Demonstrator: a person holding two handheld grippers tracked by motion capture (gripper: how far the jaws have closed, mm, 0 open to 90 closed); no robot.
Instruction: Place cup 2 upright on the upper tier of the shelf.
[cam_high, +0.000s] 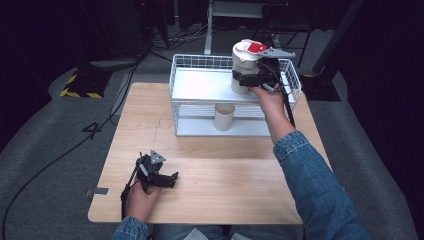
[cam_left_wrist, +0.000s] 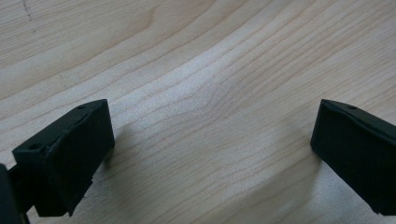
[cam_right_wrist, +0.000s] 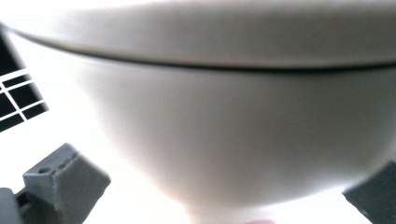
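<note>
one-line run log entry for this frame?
right gripper: jaws around white jar on rack top shelf | left gripper: open, idle on table | cup: lower shelf

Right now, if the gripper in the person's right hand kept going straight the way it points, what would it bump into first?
The right gripper would meet the white container on the wire rack's top shelf. In the right gripper view that container's pale wall looms right between the jaws, seemingly very close, though contact is unclear.
</note>
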